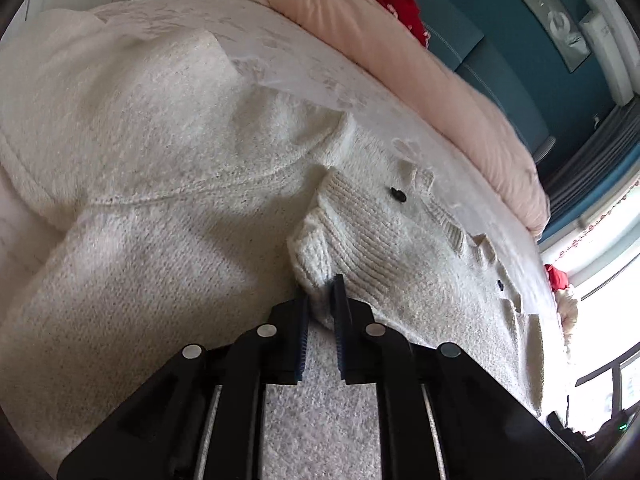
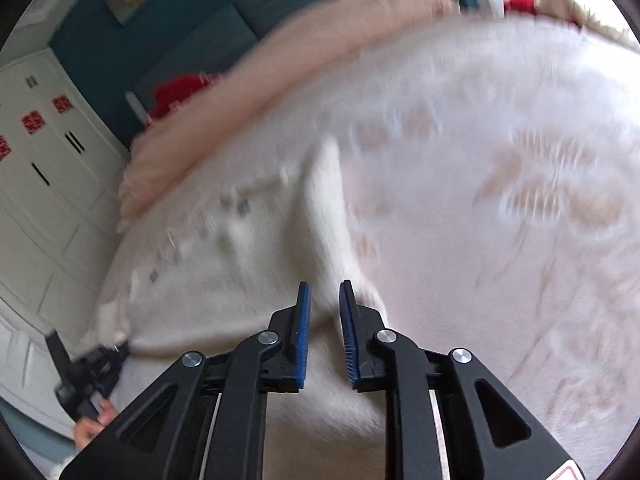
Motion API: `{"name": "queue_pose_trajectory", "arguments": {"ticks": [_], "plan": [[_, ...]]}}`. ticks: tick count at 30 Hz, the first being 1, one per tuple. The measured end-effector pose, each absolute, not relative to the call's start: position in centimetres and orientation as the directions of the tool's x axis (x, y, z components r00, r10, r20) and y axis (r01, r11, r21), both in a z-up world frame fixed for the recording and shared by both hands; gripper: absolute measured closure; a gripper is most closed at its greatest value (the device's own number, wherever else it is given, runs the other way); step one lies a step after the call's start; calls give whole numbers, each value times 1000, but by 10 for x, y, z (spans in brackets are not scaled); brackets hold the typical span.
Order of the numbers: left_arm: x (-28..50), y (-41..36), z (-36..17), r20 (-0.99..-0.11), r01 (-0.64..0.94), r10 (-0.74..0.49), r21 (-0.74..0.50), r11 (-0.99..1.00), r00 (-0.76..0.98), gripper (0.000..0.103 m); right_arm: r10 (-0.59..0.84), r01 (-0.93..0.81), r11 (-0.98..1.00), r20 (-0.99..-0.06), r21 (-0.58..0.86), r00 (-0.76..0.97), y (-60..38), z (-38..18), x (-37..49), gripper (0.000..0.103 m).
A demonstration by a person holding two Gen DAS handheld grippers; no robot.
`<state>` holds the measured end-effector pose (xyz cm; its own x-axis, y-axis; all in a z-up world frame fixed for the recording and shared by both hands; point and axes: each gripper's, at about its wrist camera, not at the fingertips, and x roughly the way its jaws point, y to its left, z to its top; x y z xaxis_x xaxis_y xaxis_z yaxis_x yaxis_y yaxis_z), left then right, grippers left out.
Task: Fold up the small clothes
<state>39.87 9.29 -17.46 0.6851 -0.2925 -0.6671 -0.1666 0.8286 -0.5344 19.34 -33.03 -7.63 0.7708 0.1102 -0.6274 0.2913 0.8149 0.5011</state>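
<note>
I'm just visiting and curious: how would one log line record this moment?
left gripper: shut on cream knitted cardigan ribbed edge | right gripper: open over cardigan, blurred | surface: white patterned bedspread

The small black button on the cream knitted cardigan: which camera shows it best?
The left wrist view. There the small black button is sharp and unobstructed on the cream knitted cardigan, beside the ribbed edge that the left gripper pinches. The right wrist view is motion-blurred; only faint grey smudges appear on the cardigan, so no button is identifiable.
</note>
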Motion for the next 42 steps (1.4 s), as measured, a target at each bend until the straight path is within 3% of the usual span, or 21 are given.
{"name": "queue_pose_trajectory", "arguments": {"ticks": [4, 6, 8, 10, 13, 15, 17, 18, 19, 21, 22, 23, 25, 28, 33, 36, 37, 39, 40, 42], "plan": [[389, 93, -178, -646, -157, -282, -535, 830, 709, 91, 174, 206, 845, -618, 493, 767, -325, -66, 242, 85], [389, 92, -179, -644, -155, -282, -535, 831, 711, 91, 156, 216, 882, -694, 418, 703, -318, -93, 274, 86], [386, 94, -178, -634, -148, -288, -543, 826, 717, 90, 121, 264, 892, -757, 367, 643, -327, -130, 292, 103], [385, 96, -180, -624, -143, -295, -553, 821, 723, 90, 105, 312, 858, -734, 408, 671, -336, -119, 283, 103], [383, 98, -182, -612, -135, -296, -558, 819, 734, 90, 95, 280, 858, -669, 430, 737, -323, -92, 259, 92], [382, 99, -181, -611, -135, -293, -556, 820, 735, 90, 41, 286, 906, -738, 312, 674, -305, -111, 251, 80], [380, 103, -177, -610, -142, -304, -573, 807, 732, 90, 14, 285, 921, -754, 264, 656, -292, -127, 243, 84], [377, 108, -171, -612, -157, -310, -589, 793, 727, 88, -26, 288, 931, -745, 225, 666, -286, -113, 238, 80], [371, 115, -166, -609, -169, -306, -598, 783, 732, 83, -41, 291, 933, -743, 210, 668, -281, -106, 234, 77], [344, 145, -145, -556, -199, -244, -618, 760, 795, 62, -35, 275, 936, -722, 218, 691, -271, -100, 217, 54], [329, 173, -132, -530, -234, -181, -621, 748, 828, 39, -28, 263, 942, -732, 208, 681, -264, -108, 213, 48], [321, 194, -124, -525, -271, -125, -612, 743, 842, 25, -28, 253, 950, -758, 182, 651, -256, -121, 208, 46], [312, 253, -108, -541, -378, 11, -573, 728, 841, 13, -62, 250, 959, -760, 134, 647, -248, -120, 205, 44], [314, 335, -102, -602, -528, 138, -539, 657, 786, 12, -94, 254, 963, -767, 92, 635, -244, -121, 210, 40], [326, 452, -132, -708, -704, 164, -592, 393, 687, 14, -122, 254, 965, -756, 61, 644, -240, -126, 210, 37], [341, 459, -132, -692, -703, 211, -574, 421, 691, 14, -133, 256, 966, -754, 48, 643, -234, -132, 211, 36], [351, 457, -133, -704, -705, 206, -549, 448, 679, 19, -135, 256, 966, -753, 46, 644, -235, -137, 211, 35], [373, 452, -135, -713, -678, 181, -509, 530, 677, 63, -147, 259, 965, -751, 33, 643, -232, -140, 212, 34], [383, 450, -141, -738, -661, 107, -518, 543, 666, 89, -153, 260, 965, -750, 26, 643, -232, -141, 213, 34], [388, 446, -137, -737, -659, 100, -525, 539, 668, 93, -166, 263, 965, -750, 11, 640, -230, -142, 214, 33]]}}
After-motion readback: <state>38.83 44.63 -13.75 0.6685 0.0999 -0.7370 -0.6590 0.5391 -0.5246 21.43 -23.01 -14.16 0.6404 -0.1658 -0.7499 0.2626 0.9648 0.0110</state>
